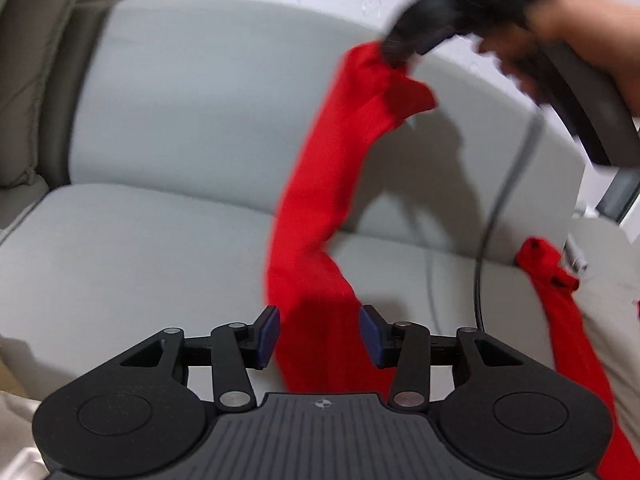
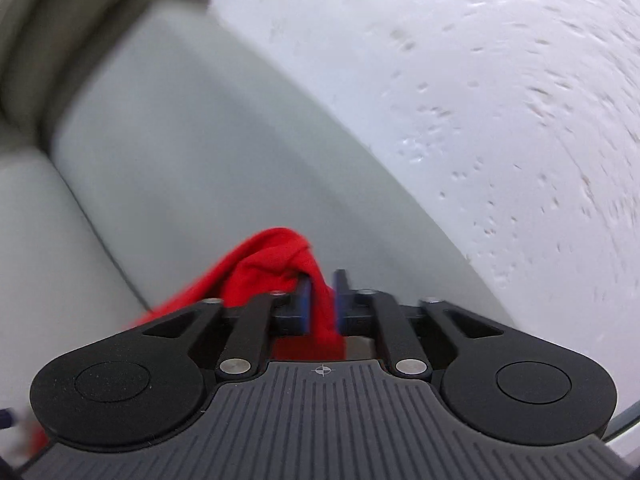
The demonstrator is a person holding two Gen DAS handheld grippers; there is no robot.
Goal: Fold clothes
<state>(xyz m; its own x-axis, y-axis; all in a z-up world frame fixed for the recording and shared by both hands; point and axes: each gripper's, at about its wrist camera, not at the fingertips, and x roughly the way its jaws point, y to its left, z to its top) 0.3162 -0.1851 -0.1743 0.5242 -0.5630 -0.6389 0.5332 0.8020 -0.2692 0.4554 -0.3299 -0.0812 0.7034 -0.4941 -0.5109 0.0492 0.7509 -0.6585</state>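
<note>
A red garment (image 1: 316,184) hangs in a long twisted strip above the grey sofa seat (image 1: 140,252). Its top end is pinched by my right gripper (image 1: 394,54), held by a hand at the upper right of the left wrist view. The strip's lower part runs down between the spread fingers of my left gripper (image 1: 319,334), which is open around it. In the right wrist view my right gripper (image 2: 321,300) is shut on a bunched fold of the red garment (image 2: 272,260). Another red part (image 1: 560,304) lies on the seat at the right; whether it belongs to the same garment is unclear.
The grey sofa backrest (image 1: 200,92) rises behind the seat, with a beige cushion (image 1: 28,80) at the left. A white textured wall (image 2: 480,100) stands behind. A dark cable (image 1: 500,200) hangs down from the right gripper across the backrest.
</note>
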